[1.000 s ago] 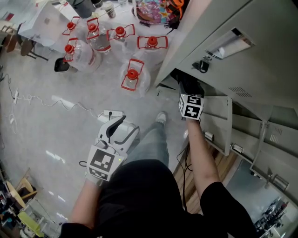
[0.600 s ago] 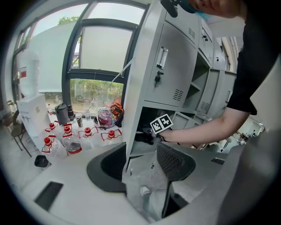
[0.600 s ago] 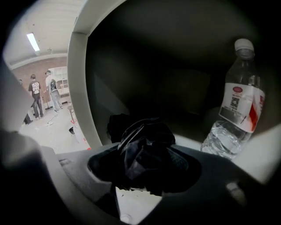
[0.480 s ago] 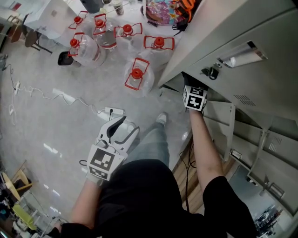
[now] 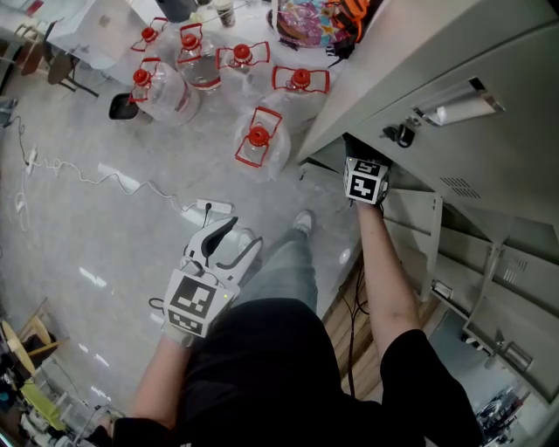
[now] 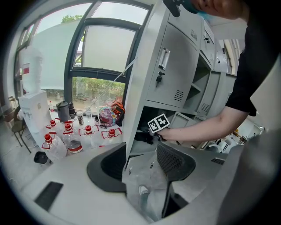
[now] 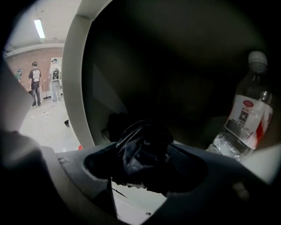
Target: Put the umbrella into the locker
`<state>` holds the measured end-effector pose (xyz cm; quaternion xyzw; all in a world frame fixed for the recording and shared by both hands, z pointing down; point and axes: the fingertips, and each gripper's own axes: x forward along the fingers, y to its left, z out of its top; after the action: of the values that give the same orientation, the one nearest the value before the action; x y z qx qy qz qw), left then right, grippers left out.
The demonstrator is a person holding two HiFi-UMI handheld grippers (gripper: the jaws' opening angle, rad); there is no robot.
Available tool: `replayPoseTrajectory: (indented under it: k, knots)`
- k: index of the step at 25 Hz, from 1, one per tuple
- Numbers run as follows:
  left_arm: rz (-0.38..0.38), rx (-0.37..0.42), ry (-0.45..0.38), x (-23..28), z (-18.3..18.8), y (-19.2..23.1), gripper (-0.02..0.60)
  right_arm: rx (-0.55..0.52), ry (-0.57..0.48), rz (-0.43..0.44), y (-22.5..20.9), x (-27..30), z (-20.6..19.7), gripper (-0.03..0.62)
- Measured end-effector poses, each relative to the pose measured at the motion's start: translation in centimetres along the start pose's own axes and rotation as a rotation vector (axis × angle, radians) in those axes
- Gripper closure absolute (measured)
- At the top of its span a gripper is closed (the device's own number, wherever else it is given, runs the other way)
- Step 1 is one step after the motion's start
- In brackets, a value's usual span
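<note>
Spreading apart, the fingers [image 7: 186,166] of the right gripper [image 7: 145,169] stood wide and slack around the black folded umbrella [image 7: 141,147]. Its crumpled cloth filled the gap between them at lower centre of the right gripper view. The umbrella lay inside a dark compartment of the grey locker [image 5: 454,61], just past the pale edge of the opening [image 7: 72,83]. To the right of the frame one clear plastic bottle [image 7: 246,114], with a white cap and a red and white label, leaned in the same compartment, apart from the umbrella. Two people [image 7: 35,83] stood far off at upper left, too small to tell more.

The left gripper [image 6: 142,166] had its fingers [image 6: 175,161] released and empty, with only floor and the person's shoe [image 6: 142,190] seen between them.

From the head view, the right gripper's fingers and the umbrella were hidden inside the locker; only its marker cube [image 5: 366,181] showed at the opening, centre right. An open door [image 5: 410,229] hung just below the forearm.

On the floor in the upper left stood six big clear jugs [image 5: 258,140] with red caps and handles, well apart from both grippers. One white power strip [image 5: 207,209] lay above the left gripper, and its cable [image 5: 79,182] trailed toward the left edge. A bright patterned bag [image 5: 306,19] was cut off by the top edge.

The compartment's depth was too dark to make out.
</note>
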<state>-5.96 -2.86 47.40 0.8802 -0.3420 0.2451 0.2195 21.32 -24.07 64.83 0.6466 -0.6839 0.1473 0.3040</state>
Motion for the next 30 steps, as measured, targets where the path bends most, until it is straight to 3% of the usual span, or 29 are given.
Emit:
replayPoseTrajectory:
  k: [5,15,23,30]
  knots:
    - [-0.002,0.000,0.002,-0.4,-0.3,0.2,0.353,-0.053,-0.004,-0.040,-0.3,-2.4,-0.2,0.263]
    - [-0.014,-0.014,-0.003,-1.0,-0.9,0.3,0.353,-0.419,-0.056,-0.153,1.8,-7.3,-1.9,0.270]
    - [-0.015,-0.021,-0.001,-1.2,-1.5,0.1,0.353,-0.647,-0.028,-0.085,5.7,-6.9,-5.3,0.272]
    - [-0.002,-0.034,0.000,-1.2,-1.6,0.3,0.353,-0.722,0.001,-0.100,5.3,-4.7,-5.1,0.264]
